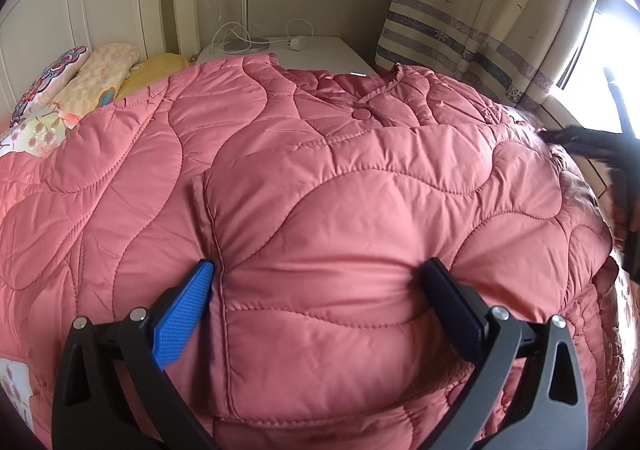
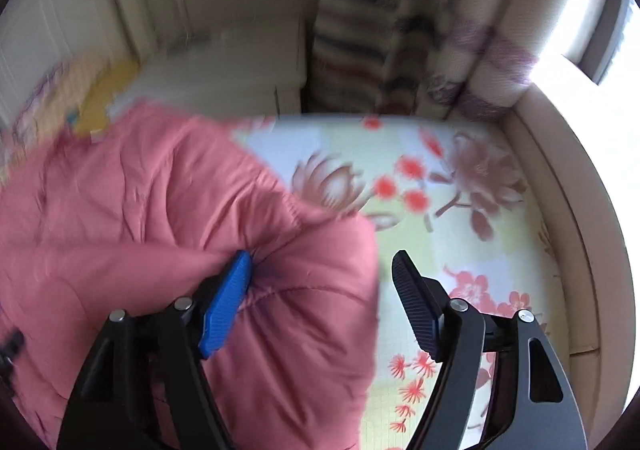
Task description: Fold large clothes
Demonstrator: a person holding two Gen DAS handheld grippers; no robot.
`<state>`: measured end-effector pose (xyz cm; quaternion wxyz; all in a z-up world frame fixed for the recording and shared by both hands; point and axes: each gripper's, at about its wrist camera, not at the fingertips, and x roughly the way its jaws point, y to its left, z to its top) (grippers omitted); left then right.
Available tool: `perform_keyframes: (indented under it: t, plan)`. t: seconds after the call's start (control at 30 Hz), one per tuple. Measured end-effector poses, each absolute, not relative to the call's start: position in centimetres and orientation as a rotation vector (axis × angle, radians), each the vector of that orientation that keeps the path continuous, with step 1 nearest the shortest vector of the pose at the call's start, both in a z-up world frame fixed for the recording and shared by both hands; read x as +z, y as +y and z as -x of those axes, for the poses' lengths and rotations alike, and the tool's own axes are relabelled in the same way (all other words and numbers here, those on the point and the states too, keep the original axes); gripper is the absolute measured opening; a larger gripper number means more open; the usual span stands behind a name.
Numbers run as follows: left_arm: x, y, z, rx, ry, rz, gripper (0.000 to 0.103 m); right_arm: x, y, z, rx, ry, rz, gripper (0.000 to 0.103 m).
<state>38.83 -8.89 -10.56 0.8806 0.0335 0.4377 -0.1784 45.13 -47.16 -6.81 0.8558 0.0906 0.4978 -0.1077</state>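
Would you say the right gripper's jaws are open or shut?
Open: the right gripper has a clear gap, with the pink jacket touching only the blue pad.

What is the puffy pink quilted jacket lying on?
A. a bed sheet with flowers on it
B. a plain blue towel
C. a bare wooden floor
A: in the right wrist view the puffy pink quilted jacket lies on a pale bed sheet printed with red and pink flowers.
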Motion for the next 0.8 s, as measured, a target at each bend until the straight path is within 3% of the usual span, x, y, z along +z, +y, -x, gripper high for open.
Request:
perform_keyframes:
  t: [0.17, 0.3, 0.4, 0.57, 0.67, 0.8]
  plan:
    - [-10.6, -8.9, -38.8, -0.371, 0.912, -0.075, 0.101, -2.7, -45.4, -39.8, -0.233, 0.834, -0.153, 0.07]
    - [-10.6, -8.9, -38.8, -0.373, 0.912, -0.071, 0.101, -6.2, -42.6, -39.8, -0.134, 0.997, -0.058, 0.049]
    - [-10.6, -8.8, -38.8, -0.376, 0.91, -0.062, 0.101, -7.1, -43.4, -39.8, -0.115, 1.011, -0.093, 0.05]
    - [-10.6, -8.7, -38.8, -0.375, 0.911, -0.065, 0.101, -3.9, -42.7, -36.8, -0.171, 0.911, -0.069, 0.049]
    - [-10.6, -8.6, -38.8, -0.376, 0.91, -0.063, 0.101, -6.8, -41.7, -36.0, -0.138, 1.025, -0.045, 0.05]
    - [-10.5, -8.7, -38.8, -0.379, 0.911, -0.056, 0.101, -5.6, -41.8, -34.6, -0.159, 0.968, -0.066, 0.049]
